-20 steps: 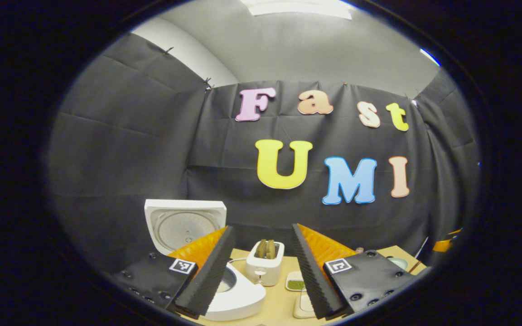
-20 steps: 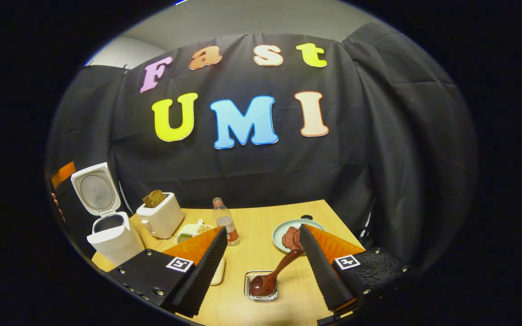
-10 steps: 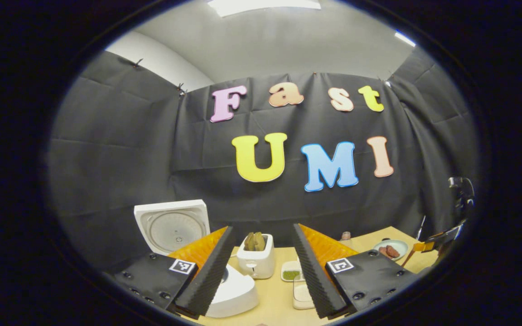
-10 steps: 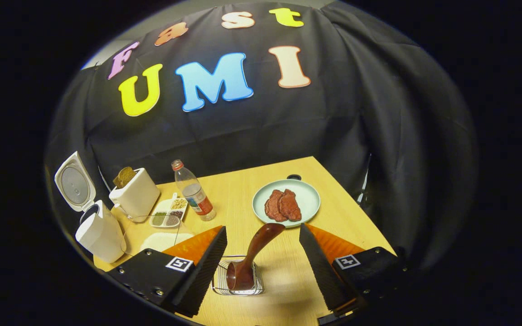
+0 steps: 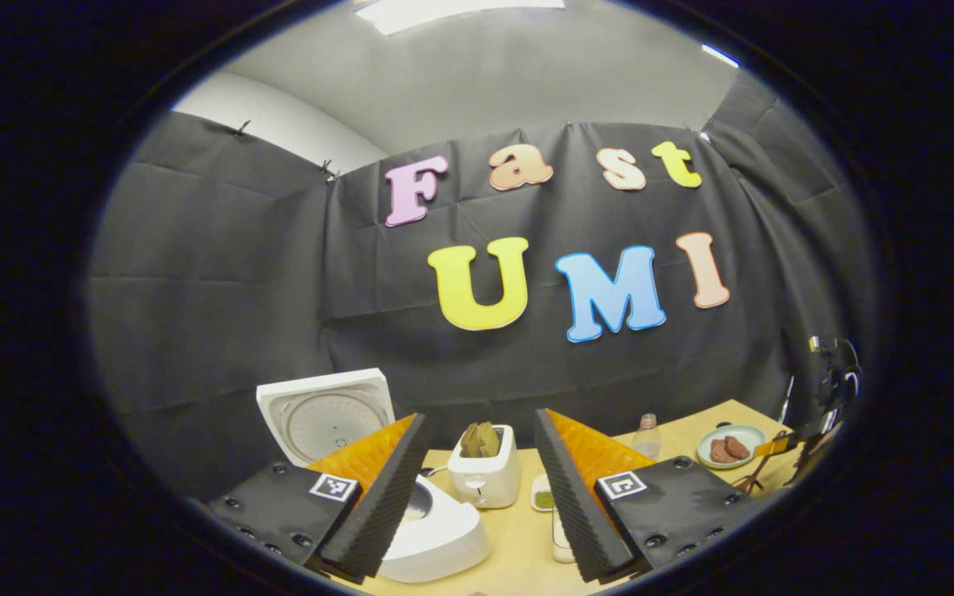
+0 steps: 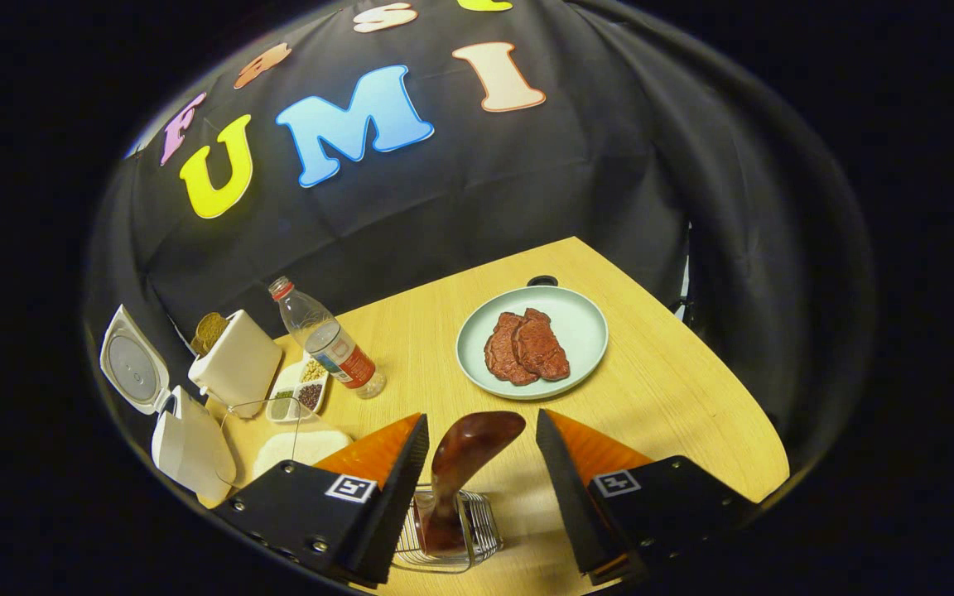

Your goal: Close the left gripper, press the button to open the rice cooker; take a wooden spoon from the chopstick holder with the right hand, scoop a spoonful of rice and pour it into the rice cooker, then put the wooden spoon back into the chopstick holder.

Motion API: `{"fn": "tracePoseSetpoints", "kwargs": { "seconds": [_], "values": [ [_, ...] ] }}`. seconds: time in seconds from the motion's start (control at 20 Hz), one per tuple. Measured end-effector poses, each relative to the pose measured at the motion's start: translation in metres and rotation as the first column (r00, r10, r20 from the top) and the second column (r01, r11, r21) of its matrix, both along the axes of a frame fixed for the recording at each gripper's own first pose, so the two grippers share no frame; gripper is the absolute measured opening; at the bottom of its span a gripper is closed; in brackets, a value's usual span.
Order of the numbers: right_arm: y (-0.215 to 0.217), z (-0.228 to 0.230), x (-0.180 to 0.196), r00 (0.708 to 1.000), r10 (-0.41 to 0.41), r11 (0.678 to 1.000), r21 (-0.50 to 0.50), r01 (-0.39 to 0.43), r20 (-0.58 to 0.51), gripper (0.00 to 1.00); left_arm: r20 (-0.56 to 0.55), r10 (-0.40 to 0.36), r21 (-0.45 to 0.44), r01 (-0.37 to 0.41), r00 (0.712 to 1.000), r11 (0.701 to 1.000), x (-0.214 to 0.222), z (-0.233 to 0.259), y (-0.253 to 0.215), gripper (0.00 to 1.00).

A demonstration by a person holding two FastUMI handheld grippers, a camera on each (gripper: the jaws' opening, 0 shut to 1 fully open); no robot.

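Dark reddish wood: the wooden spoon (image 6: 464,451) stands in the wire chopstick holder (image 6: 444,538), its handle leaning up and out, its bowl down inside the wires. In the right gripper view the right tool (image 6: 477,497) is above this holder with its two fingers wide apart, one on each side of the spoon handle, and neither finger touches it.

Beyond the holder, on the wooden desk (image 6: 659,389), is a pale green plate (image 6: 585,331) with two pieces of red meat (image 6: 525,358). To the left of the holder are a clear bottle (image 6: 326,341), a small dish with compartments of grains (image 6: 299,389), a white toaster (image 6: 237,364) with bread in it, and a clear box of rice (image 6: 299,443). Farthest left of the holder stands the white rice cooker (image 6: 187,443), its lid (image 6: 133,372) up.

In the left gripper view the left tool (image 5: 477,497) is also wide and holds nothing; the rice cooker is just beneath its left finger, and the toaster shows between the fingers.
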State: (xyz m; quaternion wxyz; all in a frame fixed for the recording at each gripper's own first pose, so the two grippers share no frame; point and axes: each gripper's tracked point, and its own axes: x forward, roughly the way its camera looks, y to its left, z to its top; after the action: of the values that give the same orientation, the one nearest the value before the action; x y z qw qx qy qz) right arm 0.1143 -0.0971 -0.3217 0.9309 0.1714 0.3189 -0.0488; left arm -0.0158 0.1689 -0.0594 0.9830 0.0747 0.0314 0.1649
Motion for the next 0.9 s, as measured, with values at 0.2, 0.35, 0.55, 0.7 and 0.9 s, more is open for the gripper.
{"fn": "tracePoseSetpoints", "kwargs": {
  "seconds": [0.2,0.35,0.55,0.7,0.9],
  "values": [
    [0.018,0.007,-0.003,0.999,0.040,0.997,0.065,-0.041,0.021,0.35,-0.006,0.011,-0.001,-0.011,1.000,1.000,0.000,-0.004,0.007,0.81],
    [0.030,0.012,-0.012,0.999,0.035,0.997,0.070,-0.036,0.019,0.18,0.006,-0.003,-0.018,0.003,1.000,1.000,0.001,-0.004,0.005,0.86],
    [0.039,0.040,-0.023,0.998,0.027,0.999,0.025,-0.029,0.061,0.07,0.076,-0.035,-0.107,0.043,0.996,0.993,-0.002,0.006,0.000,0.92],
    [0.041,0.074,-0.026,0.995,0.025,1.000,0.002,-0.025,0.101,0.06,0.071,-0.041,-0.133,0.050,0.997,0.990,-0.007,-0.001,0.008,0.92],
    [0.066,0.132,-0.029,0.977,0.084,0.996,-0.019,-0.082,0.198,0.06,0.053,-0.052,-0.122,0.058,0.997,0.991,-0.011,-0.009,0.016,0.98]
  ]
}}
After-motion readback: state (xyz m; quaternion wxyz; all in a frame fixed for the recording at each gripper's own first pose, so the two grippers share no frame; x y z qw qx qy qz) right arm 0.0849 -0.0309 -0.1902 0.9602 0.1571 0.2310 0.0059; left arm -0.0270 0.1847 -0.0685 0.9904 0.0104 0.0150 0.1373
